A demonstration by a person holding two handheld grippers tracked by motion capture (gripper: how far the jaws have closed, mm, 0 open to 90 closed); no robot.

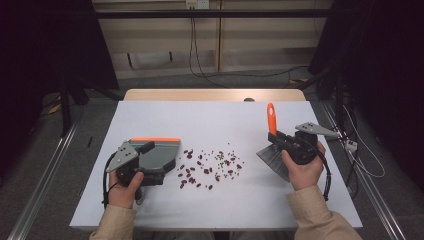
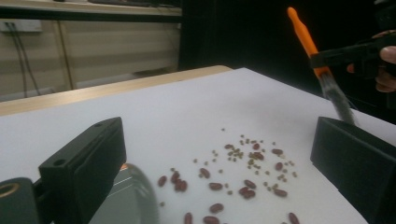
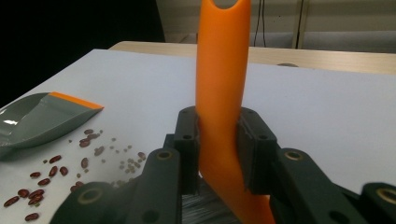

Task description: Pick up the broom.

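Note:
A grey dustpan (image 1: 160, 152) with an orange lip lies at the left of the white table top (image 1: 200, 115). My left gripper (image 1: 150, 162) sits over its rear, jaws wide apart. In the left gripper view the dustpan (image 2: 128, 196) shows low beside the left jaw, and no pad presses on it. Red beans and smaller seeds (image 1: 210, 167) are scattered to the right of the pan. My right gripper (image 1: 280, 141) is shut on the orange handle of a brush (image 1: 271, 120). The handle stands up and the grey bristles (image 1: 272, 157) hang just right of the beans. The handle (image 3: 222, 70) is clamped between the jaws.
A wooden table edge (image 1: 215, 94) runs behind the white top. A small dark object (image 1: 248, 99) sits on the far edge. Cables trail on the floor (image 1: 240, 75) at the back and to the right. Metal rails (image 1: 45, 175) flank the table.

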